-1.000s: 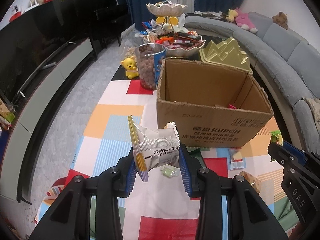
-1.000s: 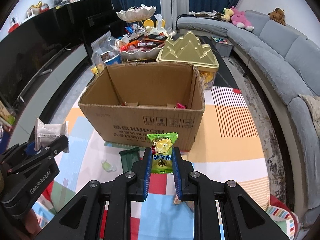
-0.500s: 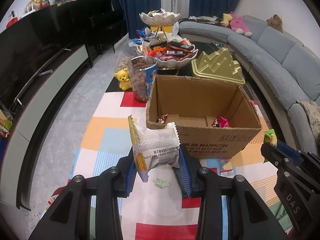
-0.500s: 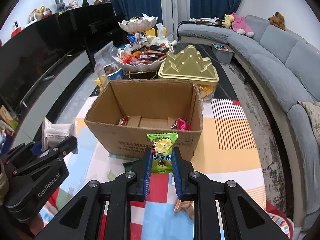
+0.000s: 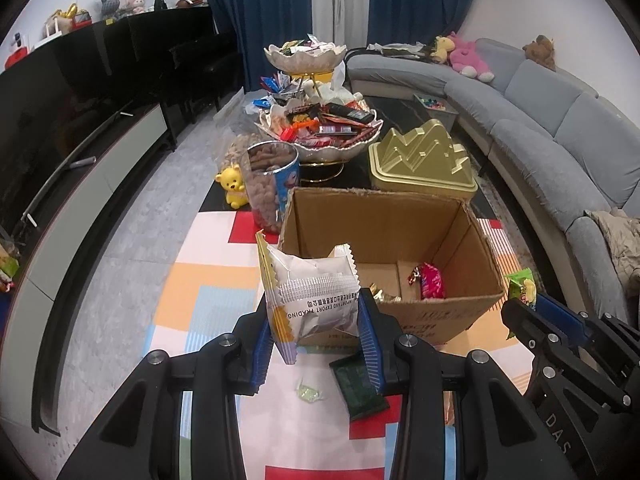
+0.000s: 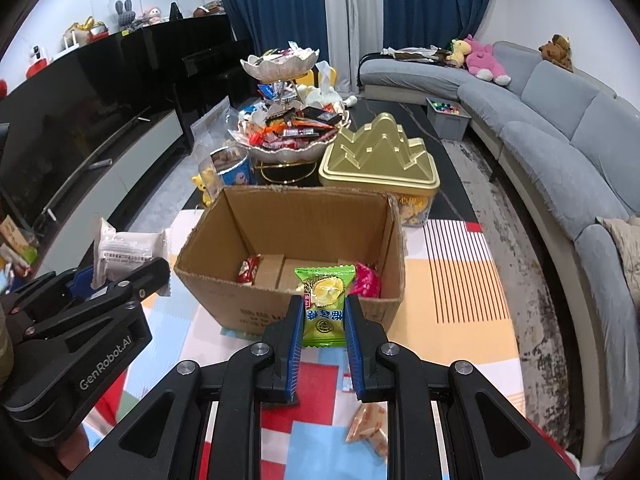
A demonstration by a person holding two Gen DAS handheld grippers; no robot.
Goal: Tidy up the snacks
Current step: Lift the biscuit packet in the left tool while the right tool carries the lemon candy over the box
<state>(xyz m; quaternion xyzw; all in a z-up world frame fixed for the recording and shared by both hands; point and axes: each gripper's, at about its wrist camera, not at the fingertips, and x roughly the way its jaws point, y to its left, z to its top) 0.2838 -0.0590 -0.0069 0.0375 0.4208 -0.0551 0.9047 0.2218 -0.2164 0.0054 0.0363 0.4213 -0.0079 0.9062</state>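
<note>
Carrying each snack past the box (image 6: 288, 240) rim just ahead works best: left gripper (image 5: 316, 334) clamps the white pack (image 5: 310, 300), right gripper (image 6: 323, 330) clamps the green candy (image 6: 325, 306), so release only above the inside

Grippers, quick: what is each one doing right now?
Left gripper: closed on a white-and-silver foil snack packet.
Right gripper: closed on a green candy wrapper with yellow print.

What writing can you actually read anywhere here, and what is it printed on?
"IMPORT AND EXPORT TRADING", upside down, on the white-and-silver snack packet in the left gripper.
"GenRobot.AI" on the left gripper's black body.
"DAS" on the right gripper.
Print on the brown cardboard box and green candy wrapper: unreadable.
</note>
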